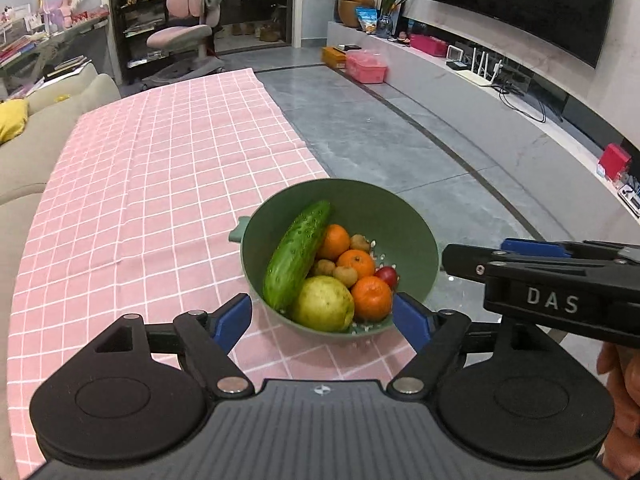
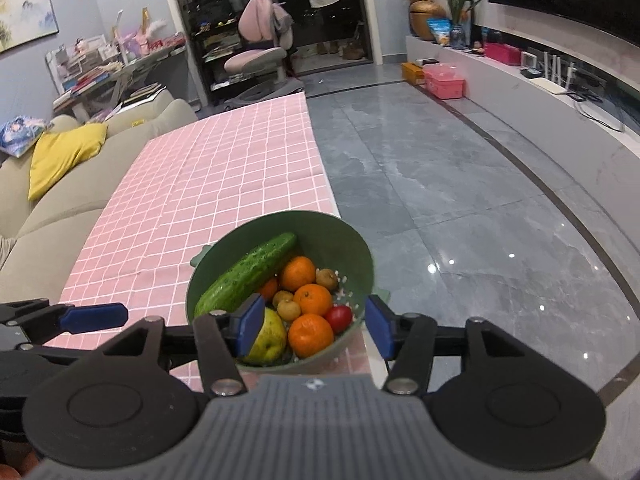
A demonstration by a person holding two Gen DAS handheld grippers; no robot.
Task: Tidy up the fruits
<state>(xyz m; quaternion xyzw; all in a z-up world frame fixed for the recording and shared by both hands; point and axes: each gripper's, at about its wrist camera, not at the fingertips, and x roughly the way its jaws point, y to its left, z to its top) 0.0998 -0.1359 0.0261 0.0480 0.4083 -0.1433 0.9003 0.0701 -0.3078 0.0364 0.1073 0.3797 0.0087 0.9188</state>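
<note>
A green colander bowl [image 1: 408, 220] [image 2: 340, 236] stands on the pink checked tablecloth [image 1: 160, 184] near its right edge. Inside lie a cucumber [image 1: 296, 254] [image 2: 248, 276], three oranges [image 1: 372, 296] [image 2: 310, 334], a yellow-green pear [image 1: 324, 304] [image 2: 272, 338], small brown fruits [image 1: 346, 274] and a red one [image 1: 387, 276] [image 2: 339, 317]. My left gripper [image 1: 322, 318] hangs open above the bowl's near rim, nothing between its blue pads. My right gripper [image 2: 312, 328] is open too, above the bowl's near side, holding nothing. The right gripper [image 1: 540, 276] also shows from the side in the left wrist view.
A beige sofa [image 2: 80, 200] with a yellow cushion [image 2: 64, 156] runs along the table's left side. Grey tiled floor [image 2: 460, 200] lies to the right, with a low TV bench [image 1: 500, 96] and pink boxes [image 1: 366, 66] beyond. A pink chair [image 1: 188, 28] stands at the back.
</note>
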